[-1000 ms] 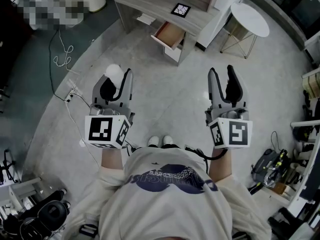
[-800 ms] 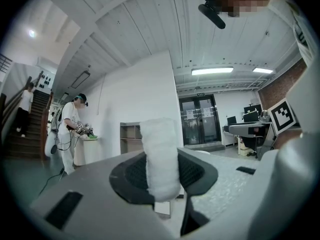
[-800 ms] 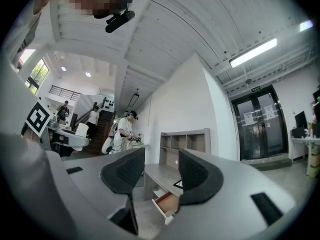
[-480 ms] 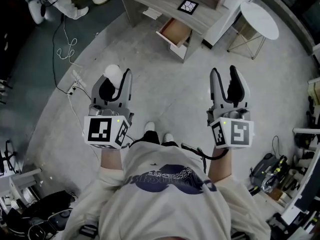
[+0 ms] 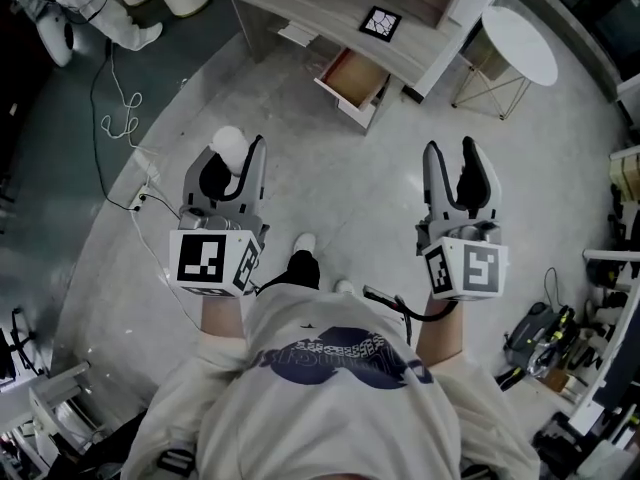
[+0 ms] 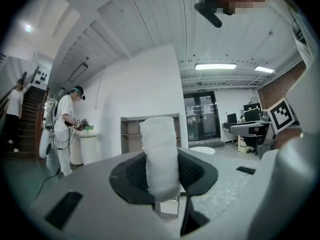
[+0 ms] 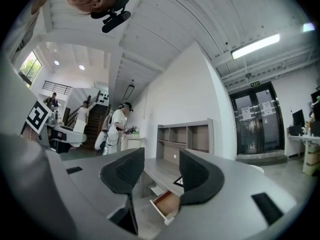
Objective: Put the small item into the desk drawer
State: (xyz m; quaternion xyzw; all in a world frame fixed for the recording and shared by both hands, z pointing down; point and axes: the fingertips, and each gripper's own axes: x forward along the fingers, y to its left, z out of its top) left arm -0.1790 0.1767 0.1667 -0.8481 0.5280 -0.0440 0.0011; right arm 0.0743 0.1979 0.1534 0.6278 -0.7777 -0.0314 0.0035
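White soft roll (image 6: 161, 156) is standing upright, clenched between left gripper (image 5: 236, 152) pads | right gripper (image 5: 450, 150) is hanging released, nothing between jaws | open desk drawer (image 5: 352, 76) is lying well ahead of both.

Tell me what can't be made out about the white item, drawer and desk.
White item: lower end hidden between pads of the left tool, left gripper view.
Drawer: inside too small in head view; partly behind a pad of the right tool in right gripper view.
Desk: cut off by head view's top edge.
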